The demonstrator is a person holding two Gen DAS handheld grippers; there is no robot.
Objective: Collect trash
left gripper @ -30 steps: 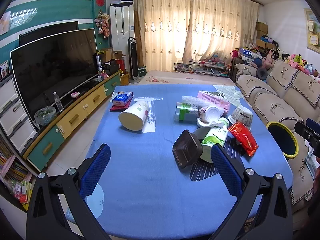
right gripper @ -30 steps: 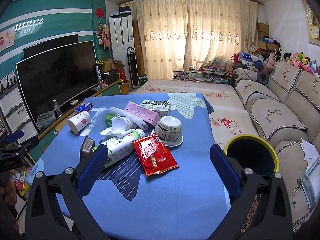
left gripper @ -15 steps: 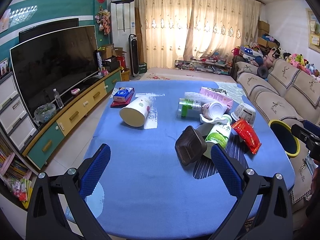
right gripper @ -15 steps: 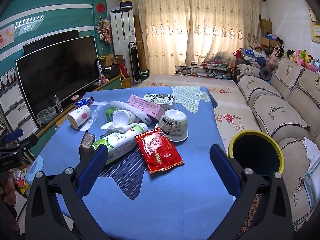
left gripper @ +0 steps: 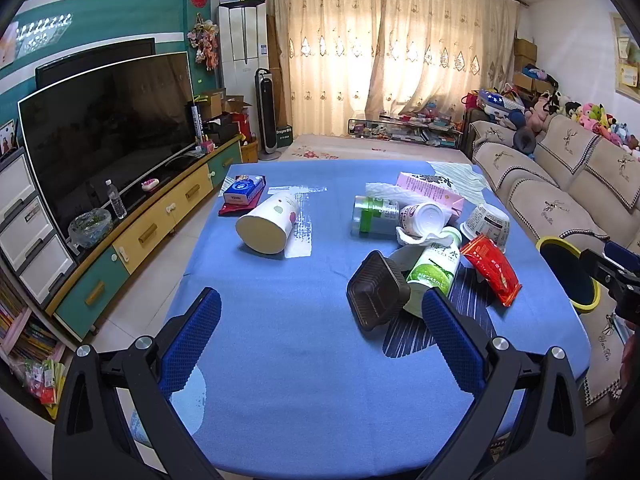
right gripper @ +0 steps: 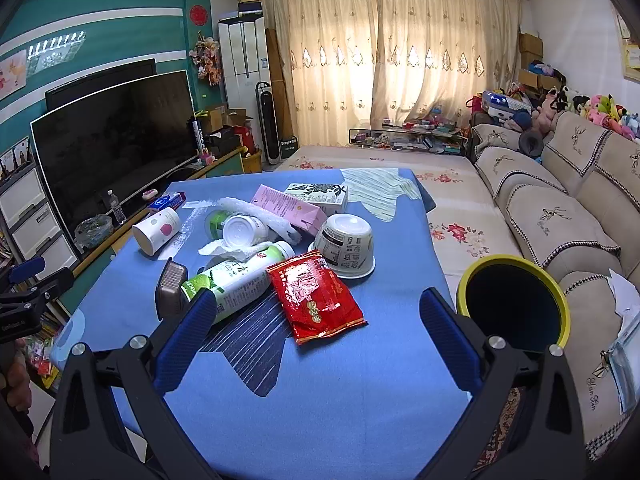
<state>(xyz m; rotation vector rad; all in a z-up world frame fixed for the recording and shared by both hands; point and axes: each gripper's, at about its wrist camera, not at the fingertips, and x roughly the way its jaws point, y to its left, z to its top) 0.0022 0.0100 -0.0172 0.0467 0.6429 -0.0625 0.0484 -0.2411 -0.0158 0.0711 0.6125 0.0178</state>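
A blue-clothed table is filling most of both views, with a yellow-rimmed bin standing just off its edge beside the sofa, at about 3 o'clock in the right wrist view. The trash is lying in a loose cluster on the cloth. In the right wrist view a green-labelled bottle is lying on its side near the centre, at 10 o'clock from a red snack packet that is touching it. An upturned paper bowl is sitting at 1 o'clock from the packet, and a pink carton is lying at 11 o'clock from the bowl. A dark plastic tray is leaning tilted against the bottle's base. A white paper cup is lying on its side well apart, at 10 o'clock in the left wrist view. The left gripper is hovering over bare cloth, jaws wide and empty. The right gripper is hovering with jaws equally wide, holding nothing, the packet just ahead of it.
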